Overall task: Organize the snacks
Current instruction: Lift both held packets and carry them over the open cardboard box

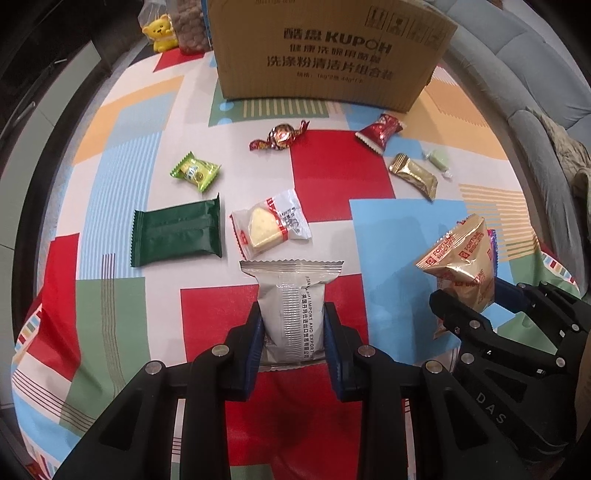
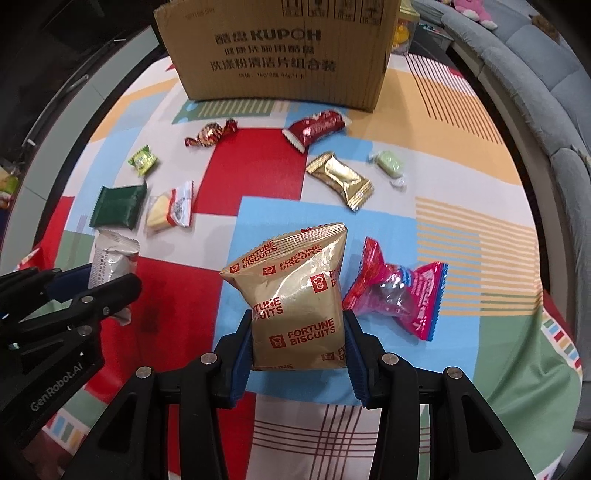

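Observation:
My left gripper (image 1: 293, 317) is shut on a silver-grey snack packet (image 1: 291, 299), held above the patterned tablecloth. My right gripper (image 2: 298, 328) is shut on a gold Fortune Biscuits bag (image 2: 295, 295), also lifted off the cloth. Each gripper shows in the other's view: the right gripper (image 1: 461, 306) with the gold bag (image 1: 461, 258), the left gripper (image 2: 107, 280) with the silver packet (image 2: 110, 262). A pink wrapped snack (image 2: 399, 291) lies just right of the gold bag. A cardboard box (image 1: 328, 51) stands at the far side of the table.
Loose on the cloth lie a dark green packet (image 1: 177, 232), a clear-wrapped cheese wedge (image 1: 269, 225), a light green candy (image 1: 194, 171), a red-gold twist candy (image 1: 280, 136), a red packet (image 1: 378, 133), a gold packet (image 1: 413, 175) and a pale green sweet (image 1: 439, 160). A yellow bear toy (image 1: 160, 33) sits back left; a grey sofa (image 2: 535, 74) runs along the right.

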`<state>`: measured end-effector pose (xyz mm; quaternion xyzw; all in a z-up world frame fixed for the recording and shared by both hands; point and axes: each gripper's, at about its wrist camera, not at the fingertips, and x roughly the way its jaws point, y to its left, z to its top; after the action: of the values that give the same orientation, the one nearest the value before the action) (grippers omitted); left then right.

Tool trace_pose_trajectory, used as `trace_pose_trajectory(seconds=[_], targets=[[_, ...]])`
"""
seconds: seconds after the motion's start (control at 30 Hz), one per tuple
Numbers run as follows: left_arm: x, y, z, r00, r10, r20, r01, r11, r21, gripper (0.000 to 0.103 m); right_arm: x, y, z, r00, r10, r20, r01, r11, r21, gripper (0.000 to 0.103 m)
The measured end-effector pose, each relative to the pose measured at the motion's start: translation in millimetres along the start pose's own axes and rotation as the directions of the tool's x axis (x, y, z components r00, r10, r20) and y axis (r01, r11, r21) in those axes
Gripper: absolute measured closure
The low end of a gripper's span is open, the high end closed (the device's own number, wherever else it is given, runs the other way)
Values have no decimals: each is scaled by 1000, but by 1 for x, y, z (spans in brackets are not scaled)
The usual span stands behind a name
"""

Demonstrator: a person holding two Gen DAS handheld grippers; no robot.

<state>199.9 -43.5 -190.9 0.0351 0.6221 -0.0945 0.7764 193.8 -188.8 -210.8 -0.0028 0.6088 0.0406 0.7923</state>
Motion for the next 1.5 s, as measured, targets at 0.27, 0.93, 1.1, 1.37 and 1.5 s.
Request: trace_pose_trajectory(seconds=[0.27,0.93,1.1,1.37,1.5], targets=[[-9,-13,11,999,15,38,-15,1000,2,73,-26,-2,6,999,10,47,-9,1000,-10,57],[-63,-7,41,985,41,167,-40,999,-11,73,-80,-3,50,982,15,187,-12,1000,-16,57],[-73,-6,48,980,48,192,-46,999,-12,73,-89,-3,56,977,11,213,-8,1000,-16,57],[-96,-7,68,966,50,253,-50,999,-6,73,-109,-4,72,965,7,264,-4,1000,-14,57],[-106,-9,78,959,47,278,-48,999,-2,73,-118,-6,81,957,2,291,1,1000,-10,57]])
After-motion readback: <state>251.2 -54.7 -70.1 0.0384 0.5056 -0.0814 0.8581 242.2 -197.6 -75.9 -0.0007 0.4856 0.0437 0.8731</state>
